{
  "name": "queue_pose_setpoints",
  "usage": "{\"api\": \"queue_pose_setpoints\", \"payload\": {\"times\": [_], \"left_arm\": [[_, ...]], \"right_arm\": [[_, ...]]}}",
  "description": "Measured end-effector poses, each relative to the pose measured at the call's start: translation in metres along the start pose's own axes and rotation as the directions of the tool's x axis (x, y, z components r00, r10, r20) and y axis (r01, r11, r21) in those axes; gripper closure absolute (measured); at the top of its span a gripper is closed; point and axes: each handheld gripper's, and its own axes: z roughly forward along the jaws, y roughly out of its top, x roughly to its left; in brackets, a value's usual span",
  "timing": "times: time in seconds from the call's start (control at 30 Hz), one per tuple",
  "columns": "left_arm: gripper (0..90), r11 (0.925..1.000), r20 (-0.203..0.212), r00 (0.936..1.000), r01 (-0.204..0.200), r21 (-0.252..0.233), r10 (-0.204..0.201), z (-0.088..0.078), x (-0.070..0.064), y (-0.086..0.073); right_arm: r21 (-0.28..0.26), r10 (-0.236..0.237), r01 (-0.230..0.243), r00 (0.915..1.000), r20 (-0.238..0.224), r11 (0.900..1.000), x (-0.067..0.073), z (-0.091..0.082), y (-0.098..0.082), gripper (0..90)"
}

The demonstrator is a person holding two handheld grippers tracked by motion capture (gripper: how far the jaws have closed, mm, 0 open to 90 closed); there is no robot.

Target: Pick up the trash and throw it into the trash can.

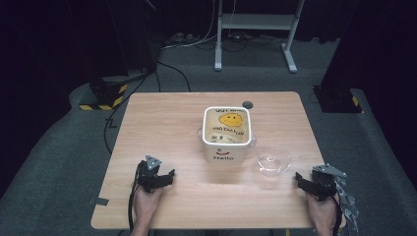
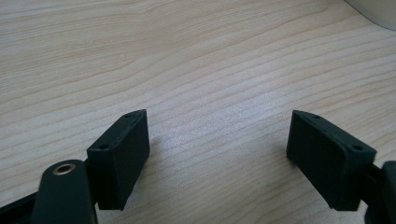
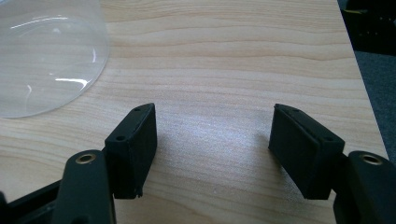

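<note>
- The left gripper [image 1: 164,175] rests low over the near left part of the wooden table [image 1: 162,123], held in a hand [image 1: 146,204] that enters from the bottom edge; its jaws are spread wide apart with only bare wood grain between them, as the left gripper view confirms.
- The right gripper [image 1: 301,179] sits at the near right corner of the table, also in a hand [image 1: 322,214], its jaws likewise released and gaping, nothing gripped; a cable trails from it off the table edge.
- In the right gripper view, the pads [image 3: 133,149] frame an empty stretch of tabletop, with the clear bowl's curved wall at the upper left, apart from the jaws.
- The clear glass bowl [image 1: 273,160] stands upright on the table, near the right gripper and just beside the lower right corner of the white container [image 1: 227,135].
- The white container, square with rounded corners, sits at the table's centre, well apart from both grippers; a yellow smiley face shows inside it and the word "Hello" is printed on its near wall.
- A pale edge of that container appears at the top right corner of the left gripper view.
- Beyond the table lie grey floor [image 1: 59,147] and a white metal stand [image 1: 255,29].
</note>
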Motion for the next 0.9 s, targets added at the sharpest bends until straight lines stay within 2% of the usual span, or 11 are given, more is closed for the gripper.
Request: {"api": "queue_pose_setpoints", "payload": {"times": [0.43, 0.67, 0.73, 0.9], "left_arm": [[21.2, 1.0, 0.0, 1.0, 0.0, 0.0, 0.0, 0.0, 0.0001, 0.0001], [21.3, 1.0, 0.0, 1.0, 0.0, 0.0, 0.0, 0.0, 0.0001, 0.0001], [21.3, 1.0, 0.001, 1.0, 0.0, 0.0, 0.0, 0.0, 0.0001, 0.0001], [21.3, 1.0, 0.001, 1.0, 0.0, 0.0, 0.0, 0.0, 0.0002, 0.0001]], "right_arm": [[-0.003, -0.001, 0.001, 1.0, 0.003, 1.0, -0.0001, 0.0008, 0.0004, 31.7], [0.008, -0.004, 0.004, 0.9998, -0.022, 1.0, -0.0017, 0.0006, 0.0013, 30.2], [0.005, -0.02, 0.02, 0.9997, -0.016, 1.0, -0.0017, 0.0011, 0.0007, 29.9], [0.001, -0.008, 0.008, 1.0, -0.005, 1.0, -0.0015, 0.0008, 0.0007, 29.3]]}}
